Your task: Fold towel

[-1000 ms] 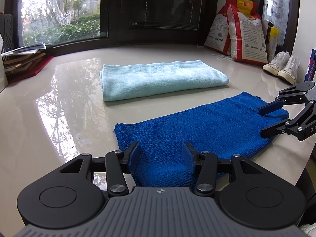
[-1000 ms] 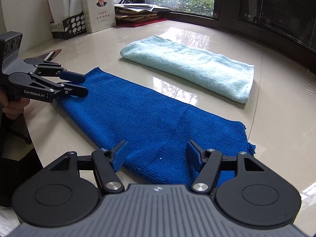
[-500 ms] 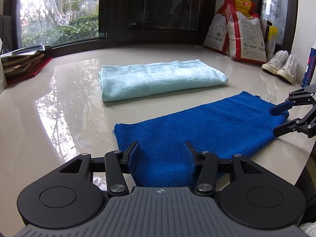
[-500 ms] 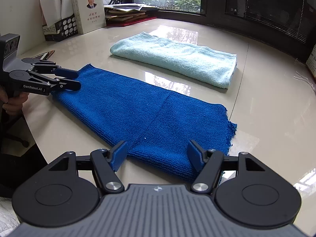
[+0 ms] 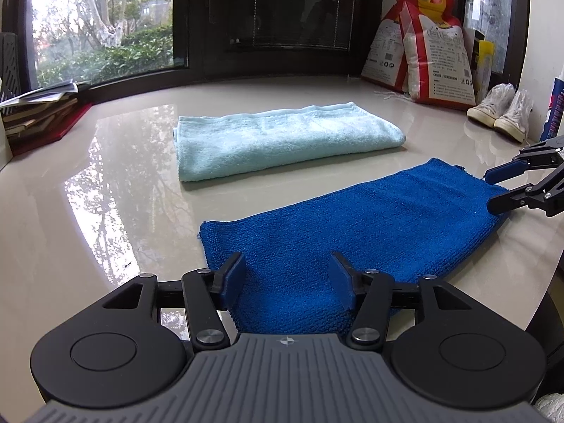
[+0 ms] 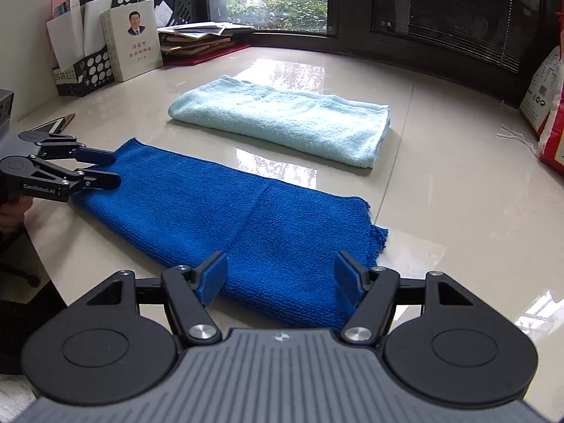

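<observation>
Blue towel: the blue towel [image 5: 338, 232] lay flat in a long strip on the worktop [image 5: 105, 218], one short end under each claw; its nearest edge was hidden behind each claw's grey body.
Left claw: the left claw [image 5: 287, 280] hung over the towel's end, its blue pads apart with cloth seen between them but not pinched; its jaws had just been opening. In the right wrist view the left claw [image 6: 112, 169] showed side-on, one finger above the other, tips at the towel's far end.
Right claw: the right claw [image 6: 282, 276] stood with pads wide apart over the opposite end, pressing on nothing. In the left wrist view the right claw [image 5: 491, 190] was cut off by the frame edge, only its two fingers showing at the towel's far corner.
Contact: whether either claw's lower finger touched the cloth could not be told.
Pale towel: a light blue towel [image 5: 282, 139], folded, lay beyond the blue one, well apart from both claws.
Hand: part of a hand [image 6: 12, 211] gripping the left claw showed at the frame edge, mostly cut off.
Beyond the left claw: printed bags [image 5: 430, 53] and a pair of shoes [image 5: 500, 112] sat far ahead to the right, a stack of books [image 5: 38, 112] far to the left.
Beyond the right claw: a white book [image 6: 132, 46] stood far ahead to the left against a file rack [image 6: 88, 70], its papers hard to make out.
</observation>
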Available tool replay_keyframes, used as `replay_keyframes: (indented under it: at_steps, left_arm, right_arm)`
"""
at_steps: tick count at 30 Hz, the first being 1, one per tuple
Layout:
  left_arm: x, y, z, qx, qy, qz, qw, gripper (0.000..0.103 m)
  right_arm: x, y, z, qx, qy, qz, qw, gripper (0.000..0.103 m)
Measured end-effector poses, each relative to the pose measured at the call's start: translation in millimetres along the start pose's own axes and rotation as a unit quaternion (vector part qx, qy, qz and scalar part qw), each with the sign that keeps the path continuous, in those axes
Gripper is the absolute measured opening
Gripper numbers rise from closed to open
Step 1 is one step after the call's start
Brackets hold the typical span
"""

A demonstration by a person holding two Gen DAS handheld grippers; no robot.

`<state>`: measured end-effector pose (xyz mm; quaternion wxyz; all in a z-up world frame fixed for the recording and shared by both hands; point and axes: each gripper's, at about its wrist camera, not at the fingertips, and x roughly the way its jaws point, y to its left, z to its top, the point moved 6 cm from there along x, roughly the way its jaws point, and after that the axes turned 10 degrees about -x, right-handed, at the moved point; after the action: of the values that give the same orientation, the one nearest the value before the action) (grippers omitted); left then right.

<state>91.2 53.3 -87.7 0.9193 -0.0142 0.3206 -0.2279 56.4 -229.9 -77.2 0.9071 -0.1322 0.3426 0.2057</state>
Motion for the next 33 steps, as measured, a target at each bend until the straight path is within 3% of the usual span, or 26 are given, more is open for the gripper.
replay_keyframes:
  at_steps: [23,27,33]
  left_arm:
    - [2.2,-4.3,1.3,0.003,0.003,0.010,0.9999,0.061]
    - [-5.8,0.4,8.9,-0.025,-0.011,0.010,0.9996,0.061]
    - [-29.3,2.0,20.5,-0.045,-0.029,0.040,0.9978,0.061]
  right_arm:
    - [-21.1,-5.3,-32.7,0.027,0.012,-0.006,1.000,0.068]
    - [-29.2,-6.2,-32.5,0.034,0.005,-0.009,0.999,0.068]
    - [-34.2,-4.6,-28.6,0.030,-0.003,-0.012,0.999,0.068]
